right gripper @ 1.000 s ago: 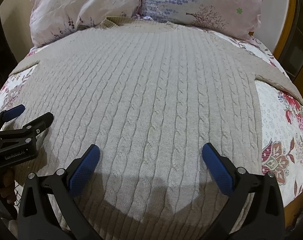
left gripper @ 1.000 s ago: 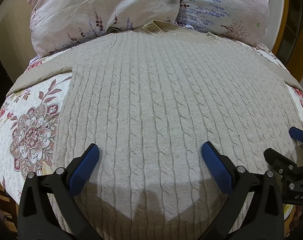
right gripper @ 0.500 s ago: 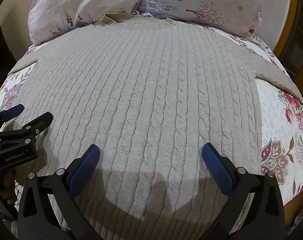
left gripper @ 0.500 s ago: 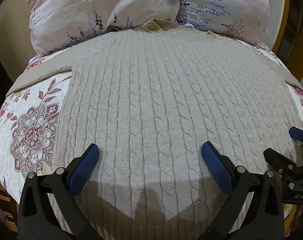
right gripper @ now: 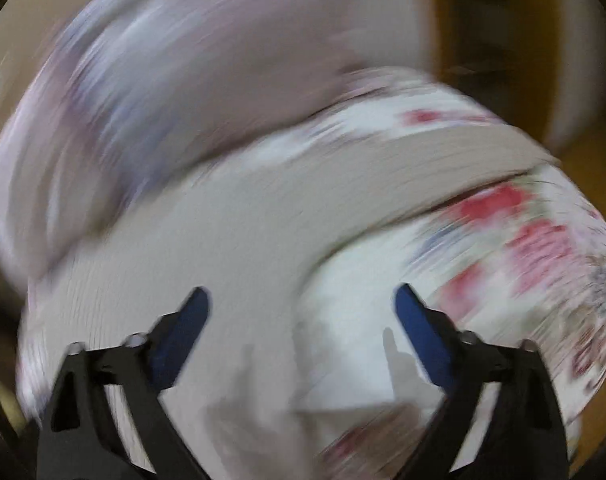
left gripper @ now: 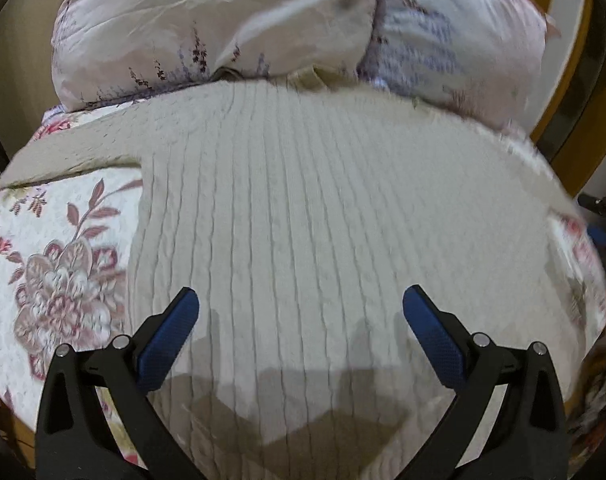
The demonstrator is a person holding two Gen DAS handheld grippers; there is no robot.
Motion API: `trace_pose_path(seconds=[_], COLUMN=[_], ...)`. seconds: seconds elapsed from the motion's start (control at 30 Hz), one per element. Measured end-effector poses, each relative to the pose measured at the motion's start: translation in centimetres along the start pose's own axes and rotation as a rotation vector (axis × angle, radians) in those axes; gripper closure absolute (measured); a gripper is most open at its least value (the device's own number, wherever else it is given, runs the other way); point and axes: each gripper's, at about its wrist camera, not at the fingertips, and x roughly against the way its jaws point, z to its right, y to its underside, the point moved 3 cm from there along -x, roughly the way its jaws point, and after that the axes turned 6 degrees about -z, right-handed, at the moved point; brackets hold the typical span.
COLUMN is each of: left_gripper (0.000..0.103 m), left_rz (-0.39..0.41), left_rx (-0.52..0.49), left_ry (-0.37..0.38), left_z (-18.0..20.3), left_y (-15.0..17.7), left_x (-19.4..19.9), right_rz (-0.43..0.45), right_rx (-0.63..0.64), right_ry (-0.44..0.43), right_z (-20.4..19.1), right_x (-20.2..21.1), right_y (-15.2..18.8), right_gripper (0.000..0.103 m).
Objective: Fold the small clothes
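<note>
Cable-knit sweater (left gripper: 323, 216) spread flat, face up, on the floral bedspread (left gripper: 59, 264), collar against the pillows (left gripper: 207, 28). Left gripper (left gripper: 301, 322) above the lower body of the knit, jaws spread wide, holding nothing. Right gripper (right gripper: 301, 318) over the right edge of the sweater (right gripper: 207, 240), sleeve (right gripper: 443, 152) stretched ahead toward the far right; jaws likewise wide apart and empty; view heavily motion-blurred.

Step in hand, judged: reach for the right sleeve to begin the first inward fold. Best done by slowing before contact, closing near the cuff or on the sleeve edge only, taking one layer clear of the bedspread, then carrying it straight across the body without dragging the knit.

Compared with half a second ago: right gripper swung sharply rightward, off the sweater centre; left gripper shifted slightly, right gripper gone from its view.
</note>
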Motion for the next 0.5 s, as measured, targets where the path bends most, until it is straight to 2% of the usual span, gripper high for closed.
trace_pose_path(seconds=[0.03,0.1,0.17,0.27,0.33,0.37,0.43,0.5], left_gripper=[0.002,0.002,0.002,0.002,0.002,0.002,0.002,0.002], left_rz=[0.007,0.033,0.069,0.107,0.108,0.106,0.113,0.131], left_rx=[0.016,0.061,0.098,0.152,0.191,0.212,0.249,0.298], left_ry=[0.020,0.042,0.016,-0.043,-0.074,-0.092,-0.128,-0.141], left_z=[-0.3,-1.1,-1.7,-3.0,-4.2,-5.0,-6.4,-8.2], left_y=[-0.5,-1.5,-2.6,-3.9,-4.7,-5.0,-5.5,-5.6], left_x=[0.1,0.3,0.7,1.2,1.3,1.4,1.6,2.2], right_rz=[0.018,0.061,0.080,0.053,0.024,0.025,0.048,0.062], right_rx=[-0.071,-0.285,-0.483,-0.676,-0.737,-0.745,-0.740,-0.744], right_ry=[0.005,0.013,0.020,0.023,0.002,-0.007,-0.012,-0.028], right_z=[2.2,8.4,14.0,19.1,20.8,20.9,21.3,22.1], right_x=[-0.1,-0.5,-1.3,-3.1,-4.4,-4.8,-5.1,-5.9], right_y=[-1.6,-5.4,-7.7,-8.7,-8.6,-8.2,-8.5,-9.3], right_gripper=[0.024,0.034,0.039,0.050,0.055,0.059,0.061,0.075])
